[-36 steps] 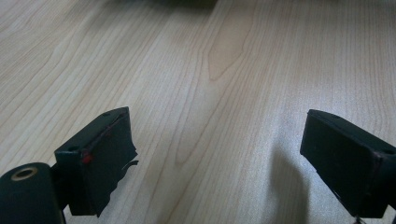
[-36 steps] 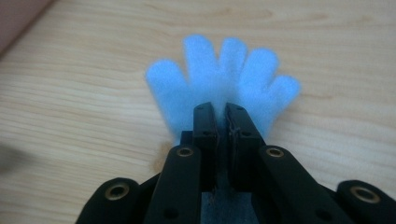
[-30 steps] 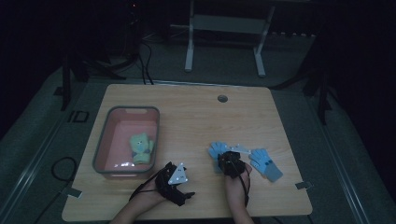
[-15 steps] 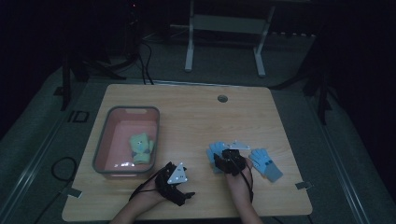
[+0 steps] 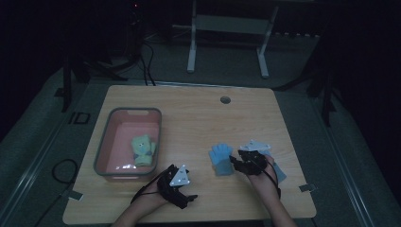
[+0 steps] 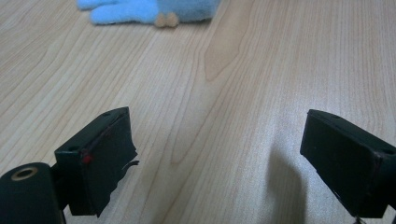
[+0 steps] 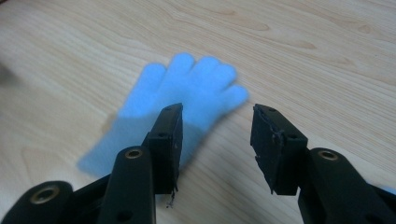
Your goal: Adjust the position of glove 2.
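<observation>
A blue glove [image 7: 182, 98] is seen flat on the worktop [image 5: 198, 113], released beneath the right hand-held gripper [image 7: 217, 140], its jaws just opened, while the left hand-held gripper [image 6: 215, 154] is held wide, empty.

A light blue glove [image 5: 221, 159] with a small tan mark on its cuff lies on the pale wood-grain table [image 5: 198, 118]. At its nine o'clock, a pink tub [image 5: 108, 142] with a grey rim holds a pale green glove [image 5: 143, 149]. Both grippers [image 5: 189, 196] [image 7: 217, 140] are black, each topped with a grey plate.
</observation>
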Motion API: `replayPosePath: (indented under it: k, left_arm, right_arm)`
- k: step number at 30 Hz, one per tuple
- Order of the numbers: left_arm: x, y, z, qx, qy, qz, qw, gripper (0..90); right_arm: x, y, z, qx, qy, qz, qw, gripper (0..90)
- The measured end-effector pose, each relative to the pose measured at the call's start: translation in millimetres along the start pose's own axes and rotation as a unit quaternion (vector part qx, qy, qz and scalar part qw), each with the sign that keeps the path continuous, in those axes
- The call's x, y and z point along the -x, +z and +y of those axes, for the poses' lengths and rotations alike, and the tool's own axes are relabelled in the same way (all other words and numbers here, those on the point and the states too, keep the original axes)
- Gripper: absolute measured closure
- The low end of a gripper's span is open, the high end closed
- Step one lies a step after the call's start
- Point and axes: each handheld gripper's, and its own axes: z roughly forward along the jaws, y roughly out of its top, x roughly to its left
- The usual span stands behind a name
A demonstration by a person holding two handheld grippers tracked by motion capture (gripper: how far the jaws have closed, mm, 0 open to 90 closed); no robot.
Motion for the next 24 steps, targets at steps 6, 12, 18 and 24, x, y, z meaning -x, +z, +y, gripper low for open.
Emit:
replayPosePath:
  k: [6,12,18,24]
  left_arm:
    - [1.2,0.1,1.0,0.000,-0.001,-0.005,1.0000,9.8]
    - [2.5,0.4,1.1,-0.001,0.004,-0.005,1.0000,9.8]
    - [1.7,0.9,1.1,-0.004,0.007,-0.003,1.0000,9.8]
    - [1.5,1.5,0.6,-0.005,0.007,-0.004,1.0000,9.8]
  right_arm:
    - [29.1,-16.9,-14.3,-0.001,0.001,-0.011,0.9999,59.2]
    - [68.5,-30.7,-30.8,-0.014,0.007,-0.008,0.9998,59.1]
    - [96.7,-45.6,-45.4,-0.016,0.000,0.011,0.9998,59.1]
    - [101.1,-45.6,-62.8,-0.031,-0.008,0.029,0.9990,59.4]
